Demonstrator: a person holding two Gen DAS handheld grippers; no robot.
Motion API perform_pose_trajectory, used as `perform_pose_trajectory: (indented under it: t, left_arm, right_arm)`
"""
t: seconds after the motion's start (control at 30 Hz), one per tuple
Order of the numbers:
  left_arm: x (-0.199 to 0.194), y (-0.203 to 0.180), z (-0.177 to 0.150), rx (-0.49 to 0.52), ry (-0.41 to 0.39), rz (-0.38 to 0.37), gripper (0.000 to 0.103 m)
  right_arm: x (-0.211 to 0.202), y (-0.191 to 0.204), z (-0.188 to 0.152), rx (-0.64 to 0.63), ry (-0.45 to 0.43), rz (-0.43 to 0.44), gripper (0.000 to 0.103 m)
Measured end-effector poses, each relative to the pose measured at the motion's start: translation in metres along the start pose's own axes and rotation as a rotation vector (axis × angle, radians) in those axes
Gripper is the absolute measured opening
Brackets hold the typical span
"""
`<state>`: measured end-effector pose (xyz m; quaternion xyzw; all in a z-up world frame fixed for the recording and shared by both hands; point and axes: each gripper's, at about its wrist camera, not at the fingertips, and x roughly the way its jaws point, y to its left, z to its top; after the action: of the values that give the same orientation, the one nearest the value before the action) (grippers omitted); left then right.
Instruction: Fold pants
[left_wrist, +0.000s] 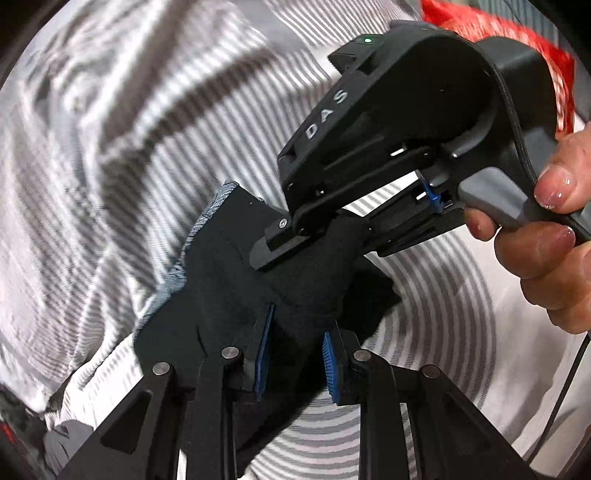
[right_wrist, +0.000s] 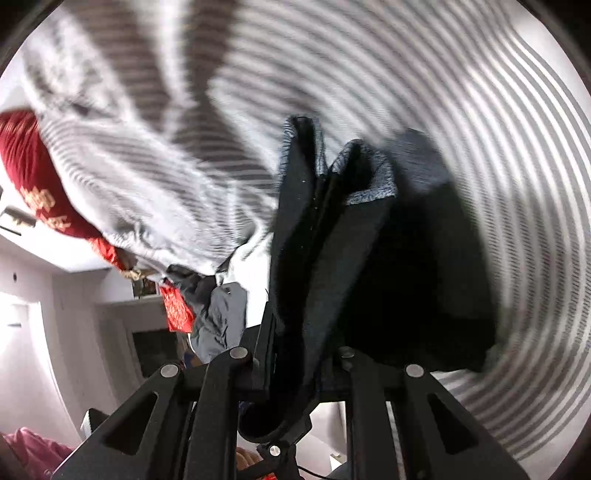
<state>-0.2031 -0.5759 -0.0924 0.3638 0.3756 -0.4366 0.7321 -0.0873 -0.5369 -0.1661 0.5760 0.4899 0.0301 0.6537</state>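
Pants (left_wrist: 221, 295) were pinched by both grippers above a striped sheet (left_wrist: 110, 147): left gripper (left_wrist: 297, 354) near, right gripper (left_wrist: 295, 240) just beyond it.

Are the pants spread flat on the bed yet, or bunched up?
Bunched up. The dark pants hang in folds, pinched by both the left gripper and the right gripper, above the striped sheet.

Dark navy fabric pants (left_wrist: 221, 280) with a lighter heathered blue inner face; grey-and-white striped bed sheet (left_wrist: 110, 129); bright red cloth (left_wrist: 554, 55); black plastic grippers with blue ribbed finger pads (left_wrist: 264, 350) (pale nails on hand).
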Motion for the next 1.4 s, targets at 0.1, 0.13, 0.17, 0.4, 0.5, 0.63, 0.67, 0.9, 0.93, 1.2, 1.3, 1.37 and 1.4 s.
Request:
perform_pose_trajectory:
  t: [0.1,0.13,0.17,0.4,0.5,0.63,0.67,0.9,0.93,1.2,1.3,1.37,1.4]
  left_arm:
    - [0.015,-0.006,-0.002,0.011,0.029,0.014,0.026]
    - [0.017,-0.009,-0.002,0.015,0.034,0.023,0.026]
    - [0.019,-0.014,-0.002,0.025,0.040,0.032,0.026]
    - [0.014,-0.017,-0.009,0.060,0.067,0.052,0.026]
    - [0.001,-0.001,-0.010,0.012,0.075,0.012,0.048]
    - [-0.026,0.014,-0.012,-0.062,0.003,-0.058,0.078]
    - [-0.029,0.012,-0.010,-0.055,0.004,-0.055,0.078]
    - [-0.027,0.047,-0.013,-0.161,0.004,0.031,0.078]
    - [-0.021,0.058,-0.015,-0.181,0.014,0.054,0.078]
    - [0.027,0.078,-0.020,-0.236,0.104,0.082,0.078]
    - [0.045,0.054,-0.030,-0.215,0.121,0.061,0.078]
    - [0.050,0.049,-0.034,-0.262,0.118,0.065,0.078]
    - [0.052,0.053,-0.035,-0.305,0.124,0.054,0.078]
  right_arm:
    - [0.004,-0.020,0.004,0.017,-0.006,0.010,0.017]
    - [0.005,-0.022,0.004,0.021,-0.007,0.011,0.017]
    - [0.004,-0.028,0.005,0.024,-0.007,0.006,0.017]
    - [-0.028,-0.046,-0.002,0.006,-0.012,-0.097,0.030]
    - [-0.042,-0.034,-0.009,-0.007,-0.019,-0.162,0.047]
    - [-0.057,-0.021,-0.014,-0.023,-0.042,-0.260,0.048]
    - [-0.062,-0.018,-0.015,-0.026,-0.066,-0.298,0.048]
    - [-0.075,0.018,-0.010,-0.083,-0.175,-0.358,0.047]
    - [-0.074,0.024,-0.005,-0.101,-0.178,-0.375,0.042]
    - [-0.018,0.023,0.045,-0.155,-0.120,-0.600,0.025]
    - [0.007,0.010,0.056,-0.199,-0.055,-0.704,0.025]
    - [0.016,-0.001,0.064,-0.193,-0.042,-0.726,0.025]
    - [0.016,-0.003,0.066,-0.185,-0.047,-0.719,0.025]
